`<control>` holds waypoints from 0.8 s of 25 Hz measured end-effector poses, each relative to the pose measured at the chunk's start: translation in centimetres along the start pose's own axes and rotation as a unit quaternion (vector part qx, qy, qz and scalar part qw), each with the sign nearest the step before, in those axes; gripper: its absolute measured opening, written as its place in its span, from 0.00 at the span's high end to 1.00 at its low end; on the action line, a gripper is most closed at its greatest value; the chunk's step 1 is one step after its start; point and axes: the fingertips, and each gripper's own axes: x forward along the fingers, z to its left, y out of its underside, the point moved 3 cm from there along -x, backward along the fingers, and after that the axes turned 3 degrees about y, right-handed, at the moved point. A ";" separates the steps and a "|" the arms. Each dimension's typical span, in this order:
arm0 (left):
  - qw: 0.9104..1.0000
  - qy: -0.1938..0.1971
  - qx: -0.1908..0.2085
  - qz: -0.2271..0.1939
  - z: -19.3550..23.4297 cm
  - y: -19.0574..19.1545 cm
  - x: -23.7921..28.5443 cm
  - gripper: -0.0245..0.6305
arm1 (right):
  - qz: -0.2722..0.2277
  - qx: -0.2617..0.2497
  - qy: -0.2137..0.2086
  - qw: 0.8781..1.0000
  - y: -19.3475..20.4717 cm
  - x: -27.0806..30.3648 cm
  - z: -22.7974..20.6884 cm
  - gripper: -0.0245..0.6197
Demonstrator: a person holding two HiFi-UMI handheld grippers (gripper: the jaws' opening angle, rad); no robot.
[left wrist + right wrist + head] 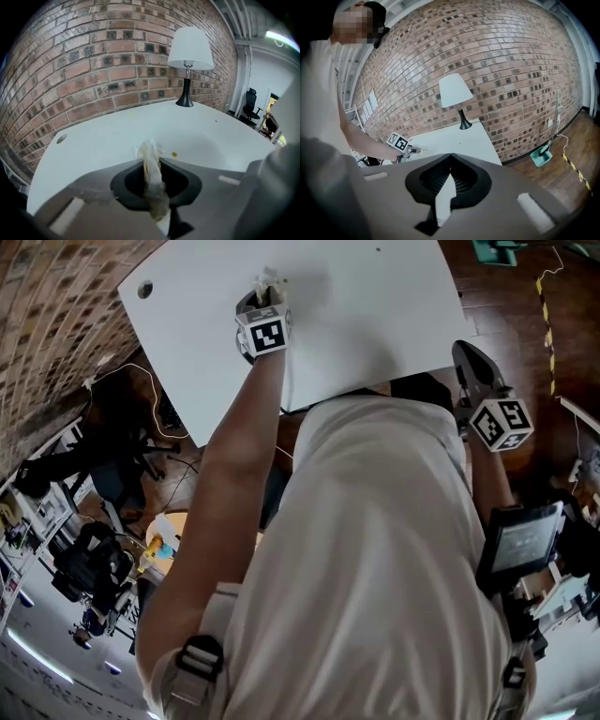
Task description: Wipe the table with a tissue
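A crumpled white tissue (152, 171) is pinched between the jaws of my left gripper (150, 154), and its tip touches the white table (108, 136). In the head view the left gripper (267, 294) reaches over the table (375, 306) near its middle, with the tissue (270, 279) sticking out ahead of it. A small yellow speck (174, 154) lies on the tabletop just right of the tissue. My right gripper (467, 354) hangs off the table's right edge. In the right gripper view its fingertips (450, 154) meet with nothing between them.
A black-stemmed lamp (189, 51) with a white shade stands at the table's far end against the brick wall (108, 56). A round cable hole (144, 289) sits near one corner. A teal dustpan (541, 157) lies on the wooden floor; office chairs (103, 474) stand beside the table.
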 end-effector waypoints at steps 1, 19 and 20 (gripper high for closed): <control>1.000 -0.006 0.003 0.001 -0.2 -0.1 0.2 0.89 | -0.002 0.001 0.002 1.000 0.0 -0.1 -0.3 0.95; 0.996 0.058 0.064 -0.004 -11.3 -2.9 2.9 0.91 | 0.030 -0.020 -0.043 0.998 -3.1 1.5 -6.7 0.95; 0.994 0.077 0.072 -0.001 -12.8 -2.5 2.7 0.91 | 0.030 -0.023 -0.048 0.998 -3.3 1.9 -6.6 0.95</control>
